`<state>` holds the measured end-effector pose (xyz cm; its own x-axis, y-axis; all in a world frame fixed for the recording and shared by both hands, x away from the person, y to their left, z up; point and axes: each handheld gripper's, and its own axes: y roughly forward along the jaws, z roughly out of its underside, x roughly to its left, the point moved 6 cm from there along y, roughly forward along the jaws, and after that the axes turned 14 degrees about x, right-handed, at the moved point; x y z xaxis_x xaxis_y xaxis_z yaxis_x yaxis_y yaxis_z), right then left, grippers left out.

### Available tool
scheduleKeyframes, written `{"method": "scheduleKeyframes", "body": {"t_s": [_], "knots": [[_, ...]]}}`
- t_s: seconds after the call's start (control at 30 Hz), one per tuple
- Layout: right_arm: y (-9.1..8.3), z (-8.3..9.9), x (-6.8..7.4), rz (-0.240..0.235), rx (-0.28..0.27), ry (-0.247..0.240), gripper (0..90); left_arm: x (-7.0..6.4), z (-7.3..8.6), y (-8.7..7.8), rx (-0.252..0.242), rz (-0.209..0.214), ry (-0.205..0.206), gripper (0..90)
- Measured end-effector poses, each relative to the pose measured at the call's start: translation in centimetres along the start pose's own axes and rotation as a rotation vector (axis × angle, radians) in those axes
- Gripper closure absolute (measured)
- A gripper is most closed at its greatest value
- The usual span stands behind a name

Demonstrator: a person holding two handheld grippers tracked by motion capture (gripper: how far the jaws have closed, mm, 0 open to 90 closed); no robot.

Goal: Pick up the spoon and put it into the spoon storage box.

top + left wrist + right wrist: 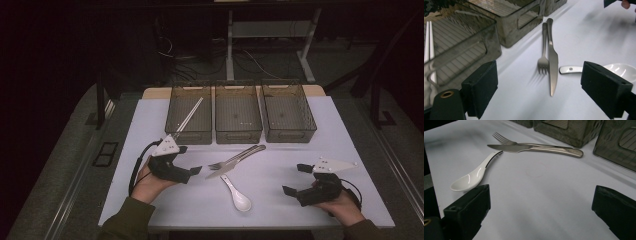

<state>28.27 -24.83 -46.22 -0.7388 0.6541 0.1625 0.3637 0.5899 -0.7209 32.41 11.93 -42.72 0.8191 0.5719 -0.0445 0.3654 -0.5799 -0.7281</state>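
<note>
No writing or brand can be read on anything here; the count is three smoky translucent bins in a row at the far side of the white surface (150, 125), one pair of white chopsticks (189, 116) lying in the left bin (189, 131), and the middle bin (238, 131) and right bin (289, 131) beside it. One steel fork (544, 53) and one steel knife (552, 58) lie touching side by side at the middle of the surface, with one white ceramic spoon (238, 195) just beside the knife's tip. The left gripper (186, 162) and the right gripper (295, 179) both rest spread apart and hold nothing, one on each side of the cutlery.
</note>
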Motion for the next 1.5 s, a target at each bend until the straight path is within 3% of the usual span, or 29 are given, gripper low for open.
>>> {"method": "scheduleKeyframes", "body": {"t_s": [0.23, 0.4, 0.5, 0.67, 0.93, 1.2, 1.5], "knots": [[0.1, 0.0, 0.1, -0.012, 0.011, 0.007, 5.1, -0.9, 2.2, 0.5, 0.009, 0.013, 0.002, 0.8], [-0.1, -0.2, 0.2, -0.019, 0.020, 0.020, 15.1, -1.5, 3.4, 1.0, 0.031, 0.028, 0.005, 0.0], [-0.3, -0.5, 0.5, -0.034, 0.009, 0.017, 26.9, -1.8, 3.5, 1.2, 0.030, 0.041, 0.007, 0.0], [-0.1, -1.2, 1.7, -0.105, 0.010, 0.020, 48.4, -2.0, 3.5, 1.5, 0.045, 0.048, 0.025, 0.0], [1.7, -2.7, 4.3, -0.178, 0.037, -0.042, 70.6, -2.1, 3.5, 1.6, 0.053, 0.056, 0.028, 0.0], [4.4, -4.5, 5.3, -0.197, 0.082, -0.082, 88.7, -2.2, 3.5, 1.7, 0.052, 0.065, 0.022, 0.0], [7.9, -6.7, 5.8, -0.200, 0.135, -0.112, 89.5, -2.1, 3.6, 1.8, 0.051, 0.068, 0.029, 0.0]]}}
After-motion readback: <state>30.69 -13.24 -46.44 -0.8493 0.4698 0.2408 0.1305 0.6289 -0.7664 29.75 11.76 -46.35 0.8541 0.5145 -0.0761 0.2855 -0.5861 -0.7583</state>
